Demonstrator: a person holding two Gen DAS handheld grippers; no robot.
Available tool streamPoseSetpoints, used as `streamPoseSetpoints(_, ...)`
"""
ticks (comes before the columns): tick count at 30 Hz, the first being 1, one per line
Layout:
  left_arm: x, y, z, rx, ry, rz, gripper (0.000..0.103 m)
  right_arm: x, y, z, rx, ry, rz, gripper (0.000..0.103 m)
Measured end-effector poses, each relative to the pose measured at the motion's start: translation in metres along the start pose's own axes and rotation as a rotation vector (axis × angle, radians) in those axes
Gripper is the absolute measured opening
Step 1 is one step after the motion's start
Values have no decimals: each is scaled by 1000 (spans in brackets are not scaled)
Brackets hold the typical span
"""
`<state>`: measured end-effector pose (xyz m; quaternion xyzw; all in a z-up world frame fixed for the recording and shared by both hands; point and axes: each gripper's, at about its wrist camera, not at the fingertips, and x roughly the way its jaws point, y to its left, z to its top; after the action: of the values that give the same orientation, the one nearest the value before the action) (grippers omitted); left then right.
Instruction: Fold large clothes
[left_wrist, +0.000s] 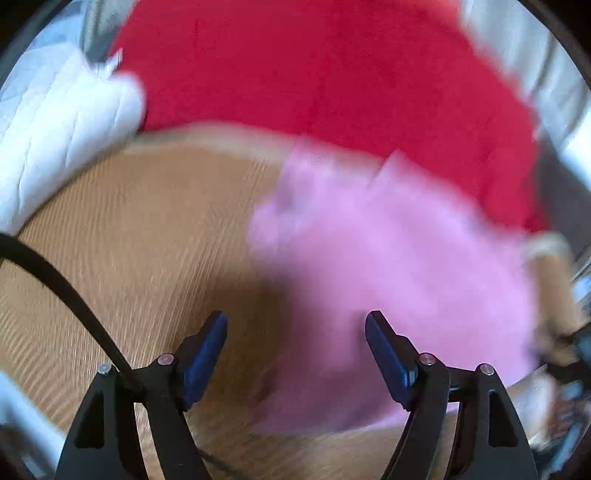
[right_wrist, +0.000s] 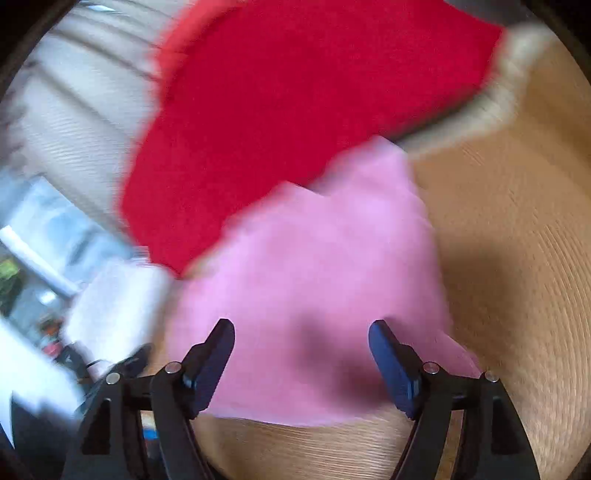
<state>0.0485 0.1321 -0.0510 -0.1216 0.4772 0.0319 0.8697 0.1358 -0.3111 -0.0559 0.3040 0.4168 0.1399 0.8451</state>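
Note:
A pink garment lies folded on the wooden table, blurred by motion. It also shows in the right wrist view. My left gripper is open and empty, above the garment's left edge. My right gripper is open and empty, above the garment's near part. A red garment lies beyond the pink one, at the table's far edge; it also shows in the right wrist view.
A white quilted cloth lies at the table's far left. A black cable crosses the left of the left wrist view. A white object and floor clutter sit left of the table in the right wrist view.

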Motion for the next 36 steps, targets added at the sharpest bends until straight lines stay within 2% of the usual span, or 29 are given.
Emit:
streamPoseSetpoints(1,4,11,-3,-64,29,-38,78,-6,-14,-3,81,-23,54,74)
streamPoseSetpoints(2,-1,25,-7,-157,18,-87,78,-21,-18,-6,120,-66,80,76)
streamPoseSetpoints(3,-10,32,-9,-203,-4,-86,78,-36,-16,-10,114,-104,72,76)
streamPoseSetpoints(5,-32,39,-15,-223,-83,-36,78,-64,-17,-24,109,-182,73,79)
streamPoseSetpoints(6,-42,41,-22,-228,-121,-26,78,-73,-22,-35,133,-204,80,86)
streamPoseSetpoints(7,-47,42,-28,-235,-128,-34,78,-79,-20,-42,154,-208,87,90)
streamPoseSetpoints(8,-48,42,-33,-250,-111,-64,78,-80,-28,-55,197,-194,90,90)
streamPoseSetpoints(11,-32,44,-42,-313,-65,-122,78,-62,-43,-66,287,-128,117,90)
streamPoseSetpoints(14,-16,33,-42,-330,-30,-122,78,-35,-38,-61,341,-107,178,90)
streamPoseSetpoints(18,-6,17,-33,-337,-73,-101,80,-11,-29,-38,369,-140,172,89)
streamPoseSetpoints(19,-2,16,-29,-338,-61,-111,75,-9,-29,-35,375,-156,159,81)
streamPoseSetpoints(20,2,15,-25,-328,-52,-115,60,-5,-29,-29,382,-158,136,70)
streamPoseSetpoints(21,7,13,-19,-295,-51,-146,31,5,-30,-28,385,-125,102,30)
streamPoseSetpoints(22,9,11,-14,-270,-38,-154,26,10,-30,-28,390,-107,101,22)
streamPoseSetpoints(23,6,8,-10,-260,-47,-143,16,10,-28,-27,373,-106,90,21)
streamPoseSetpoints(25,-10,9,-3,-257,-96,-119,13,1,-11,-27,290,-119,53,16)
streamPoseSetpoints(28,-21,16,1,-234,-127,-114,13,-23,16,-38,195,-140,38,14)
streamPoseSetpoints(30,-8,20,-6,-204,-78,-86,15,-23,18,-53,175,-116,13,14)
streamPoseSetpoints(32,7,26,-9,-216,-22,-91,32,-10,7,-63,177,-73,-27,23)
streamPoseSetpoints(33,3,32,-10,-236,-29,-83,52,-7,-9,-69,238,-77,15,33)
streamPoseSetpoints(34,-4,37,-10,-250,-41,-60,61,-9,-16,-71,269,-88,62,39)
streamPoseSetpoints(35,-13,42,-8,-259,-72,-34,63,-13,-19,-71,286,-95,78,49)
streamPoseSetpoints(36,-26,45,-5,-255,-119,4,63,-23,-22,-71,284,-125,75,63)
